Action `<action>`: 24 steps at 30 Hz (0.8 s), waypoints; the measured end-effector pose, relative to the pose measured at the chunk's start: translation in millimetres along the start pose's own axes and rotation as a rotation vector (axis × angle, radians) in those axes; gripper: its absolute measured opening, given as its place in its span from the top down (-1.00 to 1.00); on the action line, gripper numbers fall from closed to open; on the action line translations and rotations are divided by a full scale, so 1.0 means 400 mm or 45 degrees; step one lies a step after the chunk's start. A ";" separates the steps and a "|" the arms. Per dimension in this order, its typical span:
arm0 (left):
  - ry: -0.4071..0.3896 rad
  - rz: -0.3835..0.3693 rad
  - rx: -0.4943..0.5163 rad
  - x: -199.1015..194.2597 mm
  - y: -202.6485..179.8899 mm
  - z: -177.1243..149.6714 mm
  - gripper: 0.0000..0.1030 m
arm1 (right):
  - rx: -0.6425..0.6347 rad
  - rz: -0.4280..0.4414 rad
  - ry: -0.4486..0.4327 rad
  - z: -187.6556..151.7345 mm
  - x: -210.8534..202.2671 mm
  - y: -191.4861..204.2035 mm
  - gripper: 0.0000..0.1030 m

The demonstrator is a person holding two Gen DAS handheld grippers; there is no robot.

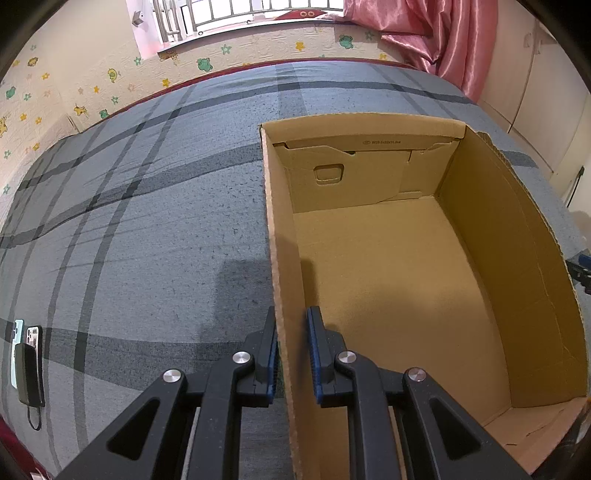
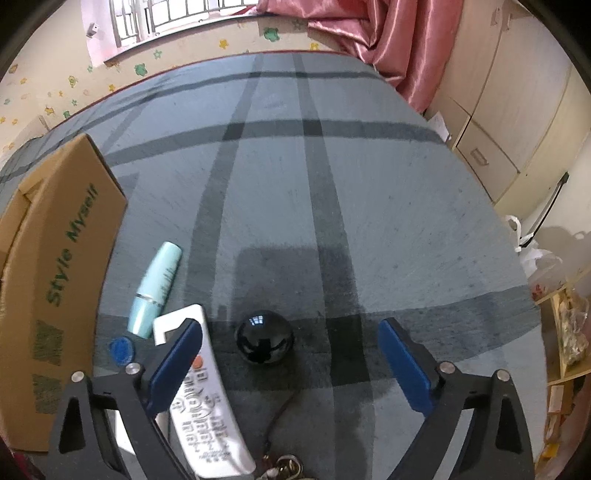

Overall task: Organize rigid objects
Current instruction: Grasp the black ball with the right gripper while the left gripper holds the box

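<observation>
Clamping the near left wall of the cardboard box [image 1: 369, 258], the left gripper [image 1: 291, 354] has one blue pad outside and one inside, pressed together on the cardboard. The box sits open on a grey plaid bedspread [image 1: 147, 221], nothing visible on its floor. Far left on the bedspread lie two phones [image 1: 27, 343] side by side with a dark power bank [image 1: 29, 373] on top of them.

The right gripper [image 2: 291, 354] hangs with its jaws wide apart and nothing between the pads. A black ball [image 2: 264, 338] sits between the fingers, nearer the left one, touching neither. A white remote control [image 2: 199, 391] lies partly under the left finger — that finger crosses over it. Just left of the remote are a small blue cap [image 2: 121, 349] and a pale mint tube [image 2: 155, 288], then the box's outer wall with green lettering. A bunch of keys [image 2: 282, 467] shows at the bottom edge — its cord runs up toward the ball. Beyond are a pink curtain [image 2: 373, 33] and a barred window [image 1: 221, 14].
</observation>
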State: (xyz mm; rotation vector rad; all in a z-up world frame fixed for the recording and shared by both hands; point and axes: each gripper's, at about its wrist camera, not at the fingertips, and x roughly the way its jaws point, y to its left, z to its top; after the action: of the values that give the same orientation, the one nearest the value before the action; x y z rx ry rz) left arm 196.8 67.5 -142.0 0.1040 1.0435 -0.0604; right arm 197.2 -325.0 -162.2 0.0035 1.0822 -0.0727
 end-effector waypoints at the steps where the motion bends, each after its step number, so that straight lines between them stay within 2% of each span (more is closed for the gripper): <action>1: 0.001 0.001 0.000 0.000 0.000 0.000 0.71 | -0.002 -0.001 0.005 -0.001 0.010 0.000 -0.82; 4: 0.001 0.004 0.003 0.000 0.000 0.000 0.71 | 0.000 0.011 0.044 -0.006 0.039 -0.001 -0.62; 5: 0.002 0.003 0.002 0.000 0.000 0.000 0.71 | 0.008 0.028 0.058 -0.007 0.047 -0.002 -0.50; 7: 0.003 0.001 0.000 0.001 0.000 0.000 0.71 | 0.018 0.066 0.074 -0.010 0.059 -0.005 -0.17; 8: 0.003 0.003 0.001 0.000 0.000 0.001 0.71 | 0.021 0.092 0.074 -0.011 0.061 -0.006 0.24; 24: -0.001 0.017 0.010 0.001 -0.007 0.000 0.71 | 0.015 0.076 0.066 -0.003 0.030 0.011 0.22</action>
State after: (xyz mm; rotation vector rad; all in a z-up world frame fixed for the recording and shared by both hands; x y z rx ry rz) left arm 196.6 64.7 -142.6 0.1184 1.0416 -0.0526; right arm 202.1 -321.2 -173.5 0.0481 1.1326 -0.0255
